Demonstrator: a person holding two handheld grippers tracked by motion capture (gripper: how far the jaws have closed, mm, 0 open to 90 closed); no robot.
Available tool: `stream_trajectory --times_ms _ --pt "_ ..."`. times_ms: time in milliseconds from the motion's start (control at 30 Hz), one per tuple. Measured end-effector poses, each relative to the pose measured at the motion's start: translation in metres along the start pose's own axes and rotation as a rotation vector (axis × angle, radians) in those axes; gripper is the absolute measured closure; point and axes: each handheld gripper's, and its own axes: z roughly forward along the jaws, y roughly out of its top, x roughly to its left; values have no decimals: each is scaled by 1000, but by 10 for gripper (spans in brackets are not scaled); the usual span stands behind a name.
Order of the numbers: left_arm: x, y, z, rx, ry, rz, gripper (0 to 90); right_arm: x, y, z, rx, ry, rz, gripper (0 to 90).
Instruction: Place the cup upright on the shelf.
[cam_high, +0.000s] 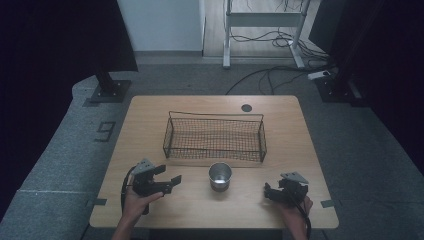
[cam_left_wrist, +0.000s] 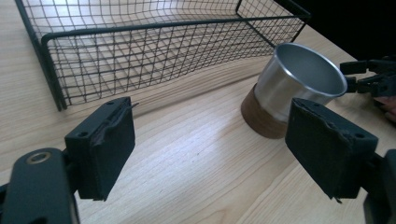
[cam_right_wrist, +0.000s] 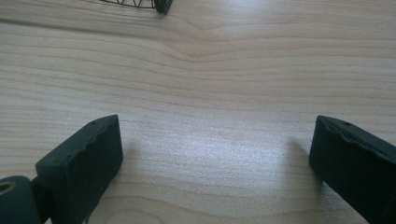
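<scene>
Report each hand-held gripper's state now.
Left hand-held gripper: open, holding nothing; the metal cup stands ahead of it.
Right hand-held gripper: open, holding nothing.

**One number on the floor**

A dark mark is stuck on the grey floor (cam_high: 60, 150), left of the wooden worktop (cam_high: 295, 150). From the high view it looks like a 9 (cam_high: 104, 131). It could also be a 6 seen upside down; it is hard to tell which. No other words, labels or brand names can be read.
</scene>
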Motion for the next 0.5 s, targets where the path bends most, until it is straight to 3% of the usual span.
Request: stream_trajectory --times_ms 500 --pt "-16 12 10 11 -27 30 155 0 0 0 1 -1 2 24"
